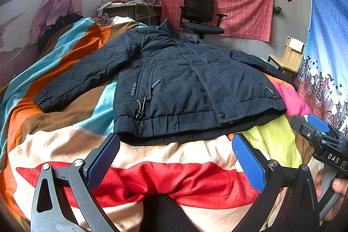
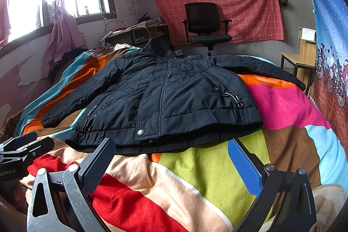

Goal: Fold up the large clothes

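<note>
A dark navy padded jacket (image 1: pixel 180 79) lies flat and zipped on the striped bedspread (image 1: pixel 65 140), front up, collar far, hem near, both sleeves spread outward. It also fills the middle of the right wrist view, jacket (image 2: pixel 169 97). My left gripper (image 1: pixel 176 145) hovers open just short of the hem, nothing between its blue pads. My right gripper (image 2: pixel 171 151) is open too, close to the hem's right half. The right gripper also shows at the left wrist view's right edge, held by a hand (image 1: pixel 335 188).
The bed's colourful cover (image 2: pixel 282 105) extends right of the jacket. A black office chair (image 1: pixel 200 14) and a desk (image 1: pixel 134 8) stand beyond the bed. A wooden chair (image 2: pixel 302 60) sits at the right, by a blue patterned curtain (image 2: pixel 332 58).
</note>
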A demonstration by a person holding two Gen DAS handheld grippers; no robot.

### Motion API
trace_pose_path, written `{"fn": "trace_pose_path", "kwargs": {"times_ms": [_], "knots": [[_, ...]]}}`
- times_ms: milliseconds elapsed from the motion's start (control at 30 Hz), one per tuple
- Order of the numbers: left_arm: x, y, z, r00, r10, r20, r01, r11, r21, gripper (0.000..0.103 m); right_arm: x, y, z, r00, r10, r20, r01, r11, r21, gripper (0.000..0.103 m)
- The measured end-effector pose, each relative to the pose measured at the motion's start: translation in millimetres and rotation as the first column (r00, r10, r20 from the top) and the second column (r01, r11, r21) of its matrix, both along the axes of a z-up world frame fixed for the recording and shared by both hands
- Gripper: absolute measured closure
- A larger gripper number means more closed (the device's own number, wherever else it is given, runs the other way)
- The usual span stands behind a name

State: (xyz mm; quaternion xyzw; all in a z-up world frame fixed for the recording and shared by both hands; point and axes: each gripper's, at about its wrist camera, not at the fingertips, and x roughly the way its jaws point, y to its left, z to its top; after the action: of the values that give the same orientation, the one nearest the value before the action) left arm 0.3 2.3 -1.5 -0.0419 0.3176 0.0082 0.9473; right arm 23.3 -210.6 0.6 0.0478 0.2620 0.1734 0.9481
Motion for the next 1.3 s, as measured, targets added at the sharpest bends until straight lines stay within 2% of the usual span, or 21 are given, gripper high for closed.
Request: {"fn": "trace_pose_path", "kwargs": {"times_ms": [1133, 1300], "knots": [[-0.1, 0.0, 0.3, 1.000, -0.001, -0.001, 0.001, 1.000, -0.001, 0.002, 0.1, -0.6, -1.7, 1.000, 0.000, -0.002, 0.000, 1.000, 0.002, 0.000], [2.8, -4.8, -5.9, 1.000, 0.000, -0.020, 0.000, 1.000, -0.001, 0.002, 1.6, -2.9, -5.3, 1.000, -0.016, -0.026, 0.016, 1.000, -0.003, 0.000]]}}
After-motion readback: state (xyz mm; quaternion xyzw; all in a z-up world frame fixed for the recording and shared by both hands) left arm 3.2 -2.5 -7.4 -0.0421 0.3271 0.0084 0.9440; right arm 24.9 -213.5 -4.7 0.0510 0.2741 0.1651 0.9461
